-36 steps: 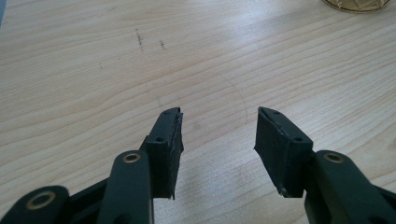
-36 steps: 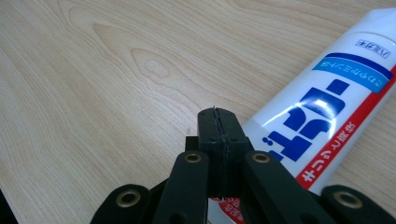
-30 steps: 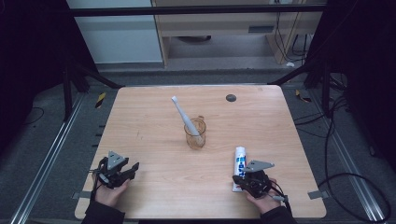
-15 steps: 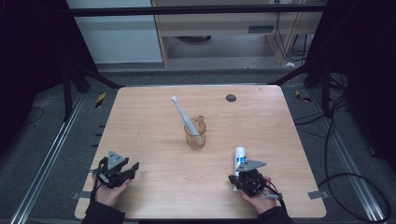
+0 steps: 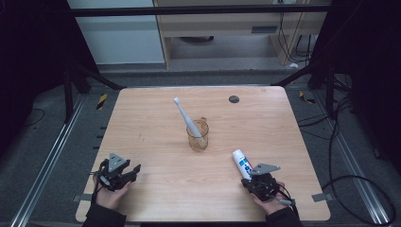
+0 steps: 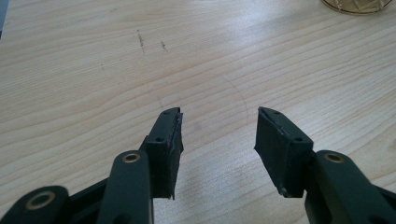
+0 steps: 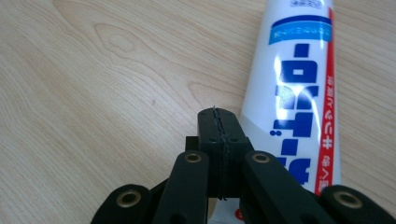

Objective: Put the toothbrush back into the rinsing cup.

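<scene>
Our right gripper (image 7: 218, 116) has its jaws pressed together on nothing, the toothpaste tube (image 7: 299, 84) just beside its fingertips. Our left gripper (image 6: 219, 135) gapes empty over bare table (image 6: 93, 70).

In the right gripper view the toothpaste tube (image 7: 299, 93) runs off the top edge, its lower end hidden behind the right gripper (image 7: 218, 116). In the left gripper view only the glass cup's (image 6: 357, 4) base shows.
</scene>
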Available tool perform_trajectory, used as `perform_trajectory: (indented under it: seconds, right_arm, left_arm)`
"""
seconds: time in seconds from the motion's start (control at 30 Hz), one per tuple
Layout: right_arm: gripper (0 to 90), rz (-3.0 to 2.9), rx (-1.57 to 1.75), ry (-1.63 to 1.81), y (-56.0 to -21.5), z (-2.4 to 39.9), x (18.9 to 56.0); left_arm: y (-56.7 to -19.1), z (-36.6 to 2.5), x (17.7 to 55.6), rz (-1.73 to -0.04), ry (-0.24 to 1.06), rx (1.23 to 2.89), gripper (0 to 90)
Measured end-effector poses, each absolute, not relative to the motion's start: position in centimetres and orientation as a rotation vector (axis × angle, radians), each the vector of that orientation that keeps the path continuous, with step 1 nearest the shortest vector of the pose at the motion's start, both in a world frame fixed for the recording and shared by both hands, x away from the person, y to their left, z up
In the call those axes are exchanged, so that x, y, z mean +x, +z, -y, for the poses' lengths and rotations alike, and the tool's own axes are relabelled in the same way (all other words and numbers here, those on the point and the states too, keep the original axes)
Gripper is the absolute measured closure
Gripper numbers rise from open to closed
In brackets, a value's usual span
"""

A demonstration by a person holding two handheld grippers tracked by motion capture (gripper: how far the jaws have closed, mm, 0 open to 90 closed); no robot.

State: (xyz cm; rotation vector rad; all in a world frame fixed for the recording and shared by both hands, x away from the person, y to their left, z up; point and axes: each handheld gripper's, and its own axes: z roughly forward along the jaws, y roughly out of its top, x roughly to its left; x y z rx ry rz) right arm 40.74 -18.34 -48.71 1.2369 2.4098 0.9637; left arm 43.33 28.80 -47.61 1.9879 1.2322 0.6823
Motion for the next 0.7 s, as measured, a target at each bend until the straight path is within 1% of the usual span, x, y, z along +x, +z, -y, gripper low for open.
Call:
perform_trajectory:
  seconds: [0.7]
  right_arm:
    - [90.0,-2.296,1.371,0.893,-48.5,22.2,41.0]
  left_arm:
    - [-47.6,-28.9,43.3,-1.235,0.683,1.987,50.3]
